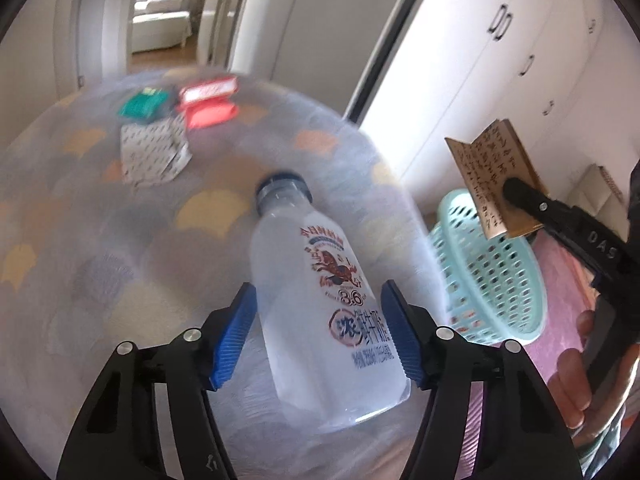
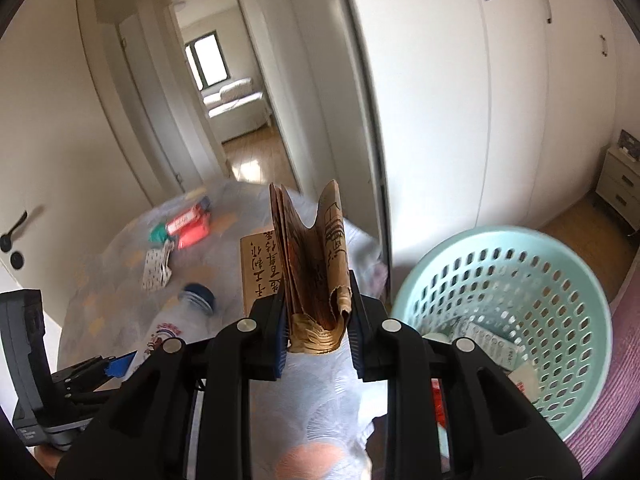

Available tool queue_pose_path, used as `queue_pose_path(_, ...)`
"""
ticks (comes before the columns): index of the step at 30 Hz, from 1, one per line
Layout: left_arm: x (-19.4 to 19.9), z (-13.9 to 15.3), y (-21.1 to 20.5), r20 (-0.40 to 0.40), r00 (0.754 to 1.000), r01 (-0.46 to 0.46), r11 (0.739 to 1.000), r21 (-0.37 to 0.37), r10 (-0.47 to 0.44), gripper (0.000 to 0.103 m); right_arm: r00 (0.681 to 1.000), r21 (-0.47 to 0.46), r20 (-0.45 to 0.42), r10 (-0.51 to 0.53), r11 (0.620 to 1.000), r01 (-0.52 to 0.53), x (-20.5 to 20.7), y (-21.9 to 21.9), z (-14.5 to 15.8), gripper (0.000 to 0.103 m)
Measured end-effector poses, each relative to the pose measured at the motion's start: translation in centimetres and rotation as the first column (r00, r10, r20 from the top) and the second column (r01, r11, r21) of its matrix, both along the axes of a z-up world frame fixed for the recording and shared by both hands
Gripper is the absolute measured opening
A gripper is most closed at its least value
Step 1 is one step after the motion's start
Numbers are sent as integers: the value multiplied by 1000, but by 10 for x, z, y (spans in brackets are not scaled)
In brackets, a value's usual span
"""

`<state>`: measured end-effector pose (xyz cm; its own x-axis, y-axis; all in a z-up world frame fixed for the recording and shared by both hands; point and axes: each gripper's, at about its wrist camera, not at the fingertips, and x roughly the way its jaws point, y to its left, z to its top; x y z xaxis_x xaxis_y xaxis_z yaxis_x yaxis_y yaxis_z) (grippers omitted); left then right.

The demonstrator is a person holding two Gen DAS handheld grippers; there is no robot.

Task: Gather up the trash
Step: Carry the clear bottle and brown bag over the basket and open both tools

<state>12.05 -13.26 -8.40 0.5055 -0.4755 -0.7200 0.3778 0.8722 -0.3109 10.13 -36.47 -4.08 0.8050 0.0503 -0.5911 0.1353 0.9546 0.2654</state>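
Beside the basket (image 2: 560, 248), right jaws pinch creased brown paper (image 2: 312, 264); left jaws spread around a frosted bottle (image 1: 320, 312).

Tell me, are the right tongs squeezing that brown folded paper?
Touching. In the right wrist view the right tongs press both pads against the crumpled bottom of the brown paper, with no gap on either side.

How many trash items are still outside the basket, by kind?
Bottle: 1
Brown paper bag: 1
Red packet: 1
Green packet: 1
Patterned white wrapper: 1
Total: 5
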Motion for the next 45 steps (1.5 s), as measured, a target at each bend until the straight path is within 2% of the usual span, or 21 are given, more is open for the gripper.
queue_pose_path(3, -4, 15, -14, 53, 998, 26, 1000, 0, -26, 54, 999, 6, 36, -29, 1000, 29, -10, -14, 12, 22)
queue_pose_path(6, -4, 20, -30, 67, 996, 60, 998, 17, -61, 50, 997, 17, 54, -56, 998, 56, -19, -27, 16, 22)
queue_pose_path(10, -4, 6, -47, 39, 994, 92, 987, 128, -98, 48, 996, 29, 40, -75, 997, 74, -22, -40, 9, 22)
queue_pose_path(15, -7, 1, -42, 24, 995, 90, 986, 141, -94, 49, 997, 50, 9, -79, 996, 79, -19, -47, -6, 22)
queue_pose_path(20, -9, 0, -51, 14, 993, 114, 973, 200, -119, 55, 998, 59, 5, -68, 996, 68, -15, -45, -9, 22)
queue_pose_path(23, -8, -9, -59, -22, 990, 141, 965, 220, -140, 55, 998, 58, 8, -64, 996, 64, -15, -44, -8, 22)
queue_pose_path(25, -6, -18, -60, -52, 989, 145, 969, 199, -137, 47, 998, 57, 8, -64, 996, 64, -16, -45, -9, 22)
queue_pose_path(27, -5, -18, -56, -42, 992, 120, 980, 157, -115, 46, 998, 51, 8, -66, 997, 65, -18, -46, -9, 22)
queue_pose_path(30, -6, -5, -47, 4, 995, 103, 991, 89, -104, 44, 997, 48, 16, -76, 996, 75, -22, -51, -6, 22)
queue_pose_path(33, -8, 11, -47, 62, 992, 103, 993, 53, -106, 44, 995, 53, 35, -98, 994, 96, -28, -60, -1, 22)
queue_pose_path(36, -10, 33, -53, 129, 984, 122, 992, 20, -124, 44, 990, 56, 58, -131, 990, 128, -35, -72, 6, 22)
queue_pose_path(39, -8, 49, -68, 161, 972, 171, 985, -3, -168, 44, 983, 53, 79, -168, 985, 164, -44, -84, 14, 22)
queue_pose_path(45, -10, 72, -114, 238, 937, 268, 963, -25, -255, 45, 948, 6, 119, -295, 955, 297, -66, -111, 29, 22)
